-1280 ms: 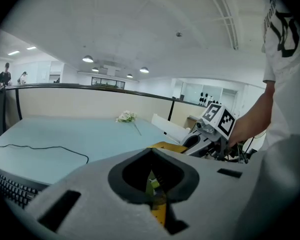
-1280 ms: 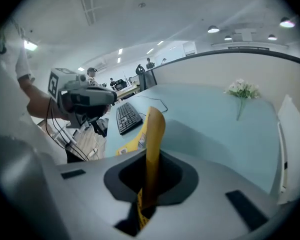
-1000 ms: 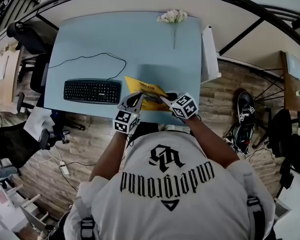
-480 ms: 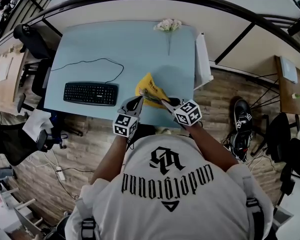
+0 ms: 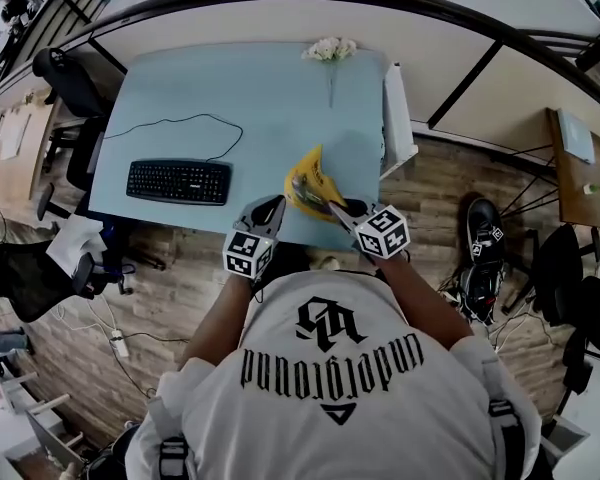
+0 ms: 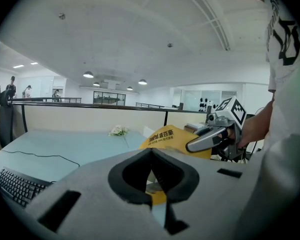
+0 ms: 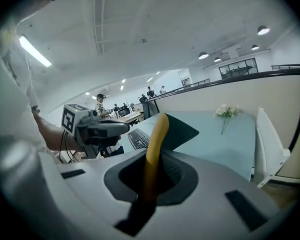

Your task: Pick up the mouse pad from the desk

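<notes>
Pickup looks nearly done: left claw and right claw each pinch the yellow mouse pad, bowed over the surface; next likely calls for an even raise.

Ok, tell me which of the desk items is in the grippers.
The yellow mouse pad, bent upward, pinched by the left gripper and the right gripper; the keyboard and the flowers lie untouched on the desk.

Head view looks steeply down; both gripper views face across the shared desk.
</notes>
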A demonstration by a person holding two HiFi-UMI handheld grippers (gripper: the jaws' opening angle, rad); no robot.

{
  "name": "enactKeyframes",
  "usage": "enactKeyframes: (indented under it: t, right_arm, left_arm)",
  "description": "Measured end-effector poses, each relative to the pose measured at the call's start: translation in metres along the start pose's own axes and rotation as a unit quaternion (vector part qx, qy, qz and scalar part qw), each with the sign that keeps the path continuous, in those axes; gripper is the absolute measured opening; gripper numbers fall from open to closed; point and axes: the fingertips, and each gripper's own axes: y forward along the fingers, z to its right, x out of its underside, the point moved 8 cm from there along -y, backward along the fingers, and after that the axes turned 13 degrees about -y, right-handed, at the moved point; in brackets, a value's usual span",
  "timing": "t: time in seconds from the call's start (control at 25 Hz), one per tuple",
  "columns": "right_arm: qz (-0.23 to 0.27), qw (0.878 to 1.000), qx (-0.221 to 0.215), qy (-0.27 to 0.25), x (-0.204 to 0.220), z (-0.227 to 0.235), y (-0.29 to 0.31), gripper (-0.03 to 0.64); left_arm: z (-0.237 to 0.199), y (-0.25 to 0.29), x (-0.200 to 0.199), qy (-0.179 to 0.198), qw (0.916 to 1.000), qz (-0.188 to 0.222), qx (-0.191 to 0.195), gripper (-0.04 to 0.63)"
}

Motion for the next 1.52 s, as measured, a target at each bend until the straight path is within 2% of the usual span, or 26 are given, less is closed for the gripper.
enactKeyframes:
  t: [0.28,0.64,1.12,1.52]
  right_arm:
    - [0.012,1.0,0.022,0.004,-0.005,-0.014,-0.019,0.023]
    - [0.023,0.997,0.067,0.019,-0.016,-0.035,-0.018,0.023]
    - [0.051,0.989,0.138,0.024,-0.046,-0.101,0.024,0.023]
    - [0.077,0.979,0.187,0.029,-0.06,-0.163,0.055,0.023]
  left_arm:
    - [0.009,-0.016,-0.011,0.001,0.9998,0.017,0.008,0.008]
    - [-0.007,-0.042,-0.029,0.017,0.9986,0.02,0.045,0.008]
    - [-0.078,-0.118,-0.04,0.032,0.9955,0.011,0.088,0.008]
    - [-0.125,-0.156,-0.034,0.052,0.9895,-0.007,0.134,0.008]
